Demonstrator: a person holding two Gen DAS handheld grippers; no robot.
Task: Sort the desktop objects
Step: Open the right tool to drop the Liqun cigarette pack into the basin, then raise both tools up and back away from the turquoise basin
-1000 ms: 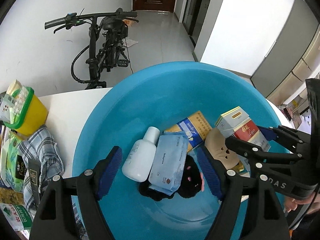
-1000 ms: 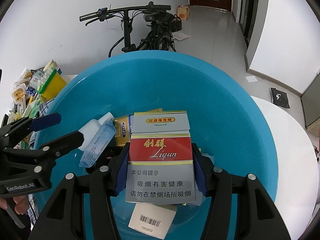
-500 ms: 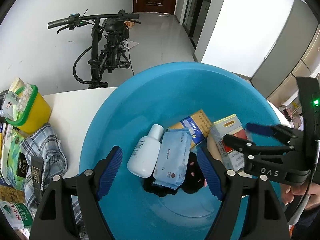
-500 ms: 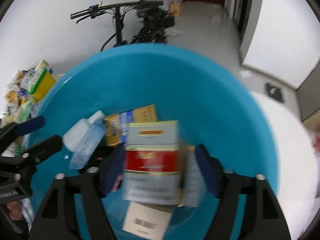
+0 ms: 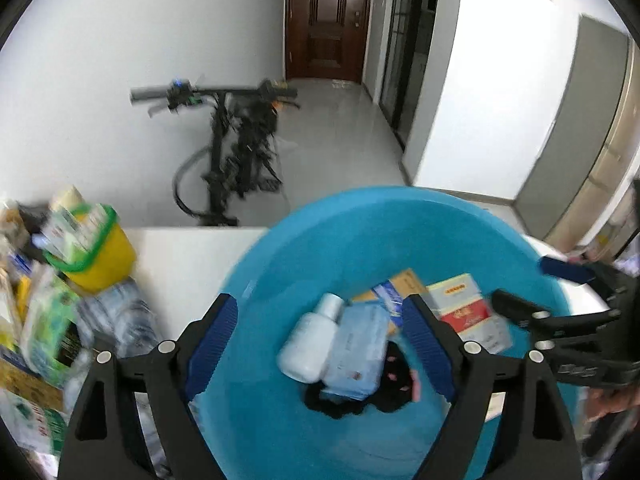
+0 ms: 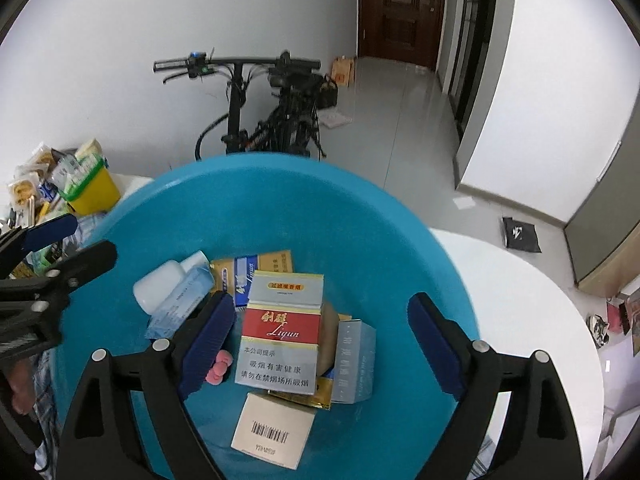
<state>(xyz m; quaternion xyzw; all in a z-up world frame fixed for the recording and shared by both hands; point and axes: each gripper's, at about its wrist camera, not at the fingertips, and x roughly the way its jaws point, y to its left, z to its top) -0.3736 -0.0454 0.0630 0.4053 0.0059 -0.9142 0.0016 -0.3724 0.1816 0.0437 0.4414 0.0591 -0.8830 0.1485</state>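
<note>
Two grippers hang over the blue tub (image 6: pixel 360 216), jaws opening, nothing pinched. Under the right gripper (image 6: pixel 320 344) the red cigarette pack (image 6: pixel 282 336) lies loose on other boxes, hiding them. Below the left gripper (image 5: pixel 320 344), a black thing (image 5: pixel 396 392) is half covered, blurry. White table (image 6: pixel 520 320); bike (image 6: pixel 276 112) behind.

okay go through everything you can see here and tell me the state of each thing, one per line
Left tool: jaws opening, nothing between the pads.
Right tool: jaws opening, clear of the red and grey carton.
Blue basin: upright on the table, holding items.
Red and grey carton: lying on the pile, closed.
White bottle: on its side, capped.
Blue wipes pack: lying flat, sealed.
Yellow bin: upright, full.
</note>
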